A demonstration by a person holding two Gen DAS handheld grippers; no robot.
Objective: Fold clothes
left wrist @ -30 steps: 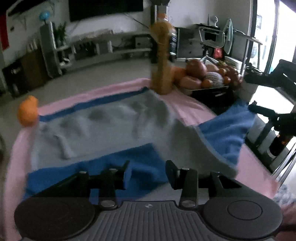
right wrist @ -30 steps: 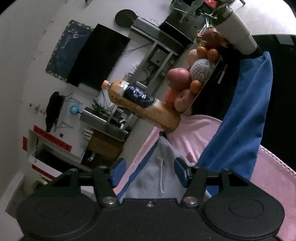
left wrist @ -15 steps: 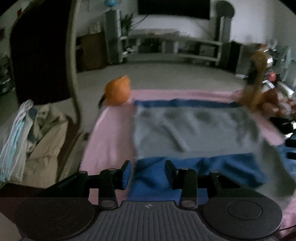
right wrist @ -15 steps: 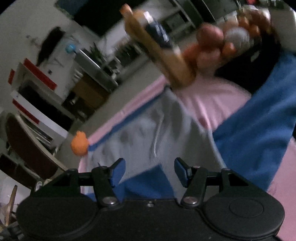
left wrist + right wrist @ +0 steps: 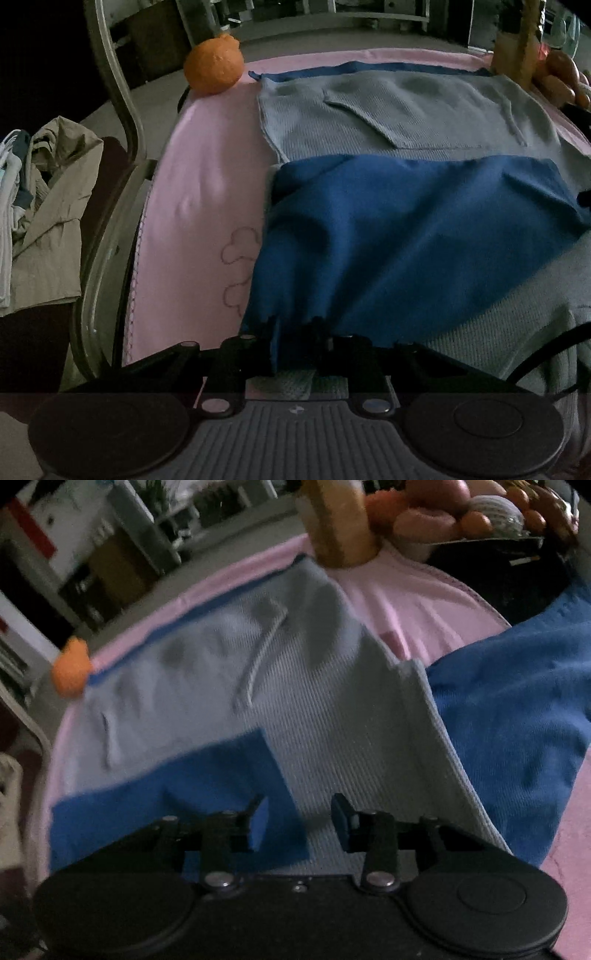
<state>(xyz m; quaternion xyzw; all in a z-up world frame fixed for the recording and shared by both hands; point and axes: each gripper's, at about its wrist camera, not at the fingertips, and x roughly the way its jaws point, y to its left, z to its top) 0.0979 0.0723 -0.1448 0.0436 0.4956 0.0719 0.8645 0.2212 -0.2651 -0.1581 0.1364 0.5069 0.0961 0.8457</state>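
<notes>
A grey and blue hooded top lies spread on the pink tablecloth [image 5: 207,192], its grey front [image 5: 406,110] with pocket and drawstrings farther away. A blue part [image 5: 406,229] is folded over it near me. My left gripper [image 5: 295,332] is low at the blue part's near edge. Its jaws are closing with that blue hem between the fingers, and a gap still shows. My right gripper [image 5: 299,812] hovers over the grey ribbed fabric [image 5: 332,720] beside a blue panel [image 5: 166,794]. Its jaws are also closing, with nothing pinched. A blue sleeve [image 5: 517,709] hangs to the right.
An orange fruit [image 5: 214,62] sits at the table's far left corner. A juice bottle [image 5: 340,520] and a fruit basket [image 5: 461,513] stand at the far right. Left of the table is a chair [image 5: 122,110] with beige clothes [image 5: 51,206] piled on it.
Both grippers came down close to the top and their jaws narrowed. The left view swung to the table's left side. The right view rolled level from a steep tilt.
</notes>
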